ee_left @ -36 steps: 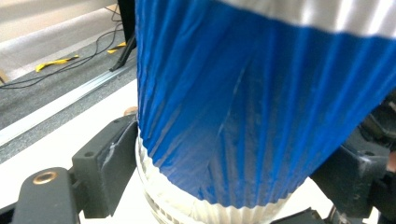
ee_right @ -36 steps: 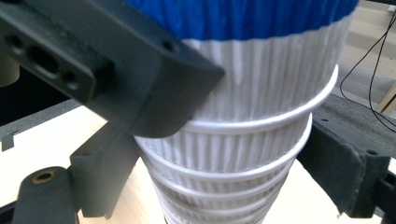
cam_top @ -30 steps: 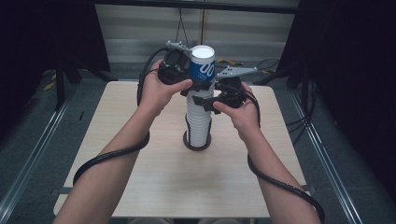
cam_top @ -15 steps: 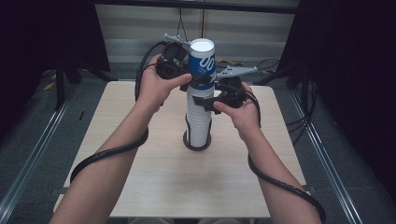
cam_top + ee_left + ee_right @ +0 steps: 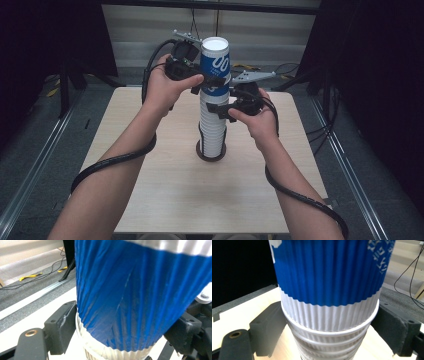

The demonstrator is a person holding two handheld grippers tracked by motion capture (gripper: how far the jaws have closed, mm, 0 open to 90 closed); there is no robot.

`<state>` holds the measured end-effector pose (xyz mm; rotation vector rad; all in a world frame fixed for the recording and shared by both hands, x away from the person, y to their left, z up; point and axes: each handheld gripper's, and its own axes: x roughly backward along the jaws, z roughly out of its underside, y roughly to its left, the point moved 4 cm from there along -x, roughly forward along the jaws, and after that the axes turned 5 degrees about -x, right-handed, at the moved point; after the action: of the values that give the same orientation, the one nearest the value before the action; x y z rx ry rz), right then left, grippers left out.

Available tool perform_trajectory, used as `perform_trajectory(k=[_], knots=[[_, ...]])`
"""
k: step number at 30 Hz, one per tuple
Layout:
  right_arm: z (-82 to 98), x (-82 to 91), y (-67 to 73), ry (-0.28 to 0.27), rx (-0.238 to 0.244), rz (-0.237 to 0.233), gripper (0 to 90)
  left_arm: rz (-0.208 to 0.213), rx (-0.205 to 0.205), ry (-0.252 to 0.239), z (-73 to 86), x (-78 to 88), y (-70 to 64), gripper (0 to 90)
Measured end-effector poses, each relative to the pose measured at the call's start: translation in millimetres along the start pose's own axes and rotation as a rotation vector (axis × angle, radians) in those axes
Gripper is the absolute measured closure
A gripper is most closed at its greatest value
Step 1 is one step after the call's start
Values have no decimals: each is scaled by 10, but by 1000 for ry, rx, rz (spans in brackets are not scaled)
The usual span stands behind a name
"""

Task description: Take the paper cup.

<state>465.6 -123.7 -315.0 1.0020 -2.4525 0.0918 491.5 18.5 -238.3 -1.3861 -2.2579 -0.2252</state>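
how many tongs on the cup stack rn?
2. Left tongs around the blue top cup; right tongs just below, around the white stack.

Top cup point(image 5: 215, 65): ribbed paper, blue print over white, matt; fine creases in the blue sleeve in the left gripper view. Stack point(image 5: 212, 127) below: white corrugated paper, smooth rolled rims. Table point(image 5: 165, 200): pale wood-grain top, matt. Left gripper point(image 5: 212, 82) and right gripper point(image 5: 216, 107): black matt plastic; brass-coloured inserts in the jaw bases. Plate point(image 5: 252, 76) on right gripper: grey, dull sheen. Cable point(image 5: 107, 162): black, slightly glossy.
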Motion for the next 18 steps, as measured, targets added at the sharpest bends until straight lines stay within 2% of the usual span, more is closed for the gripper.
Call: perform_trajectory(k=[18], knots=[[13,6,-7,-4,-14,-5,134,-3,5,18,-166,108,-10,199]])
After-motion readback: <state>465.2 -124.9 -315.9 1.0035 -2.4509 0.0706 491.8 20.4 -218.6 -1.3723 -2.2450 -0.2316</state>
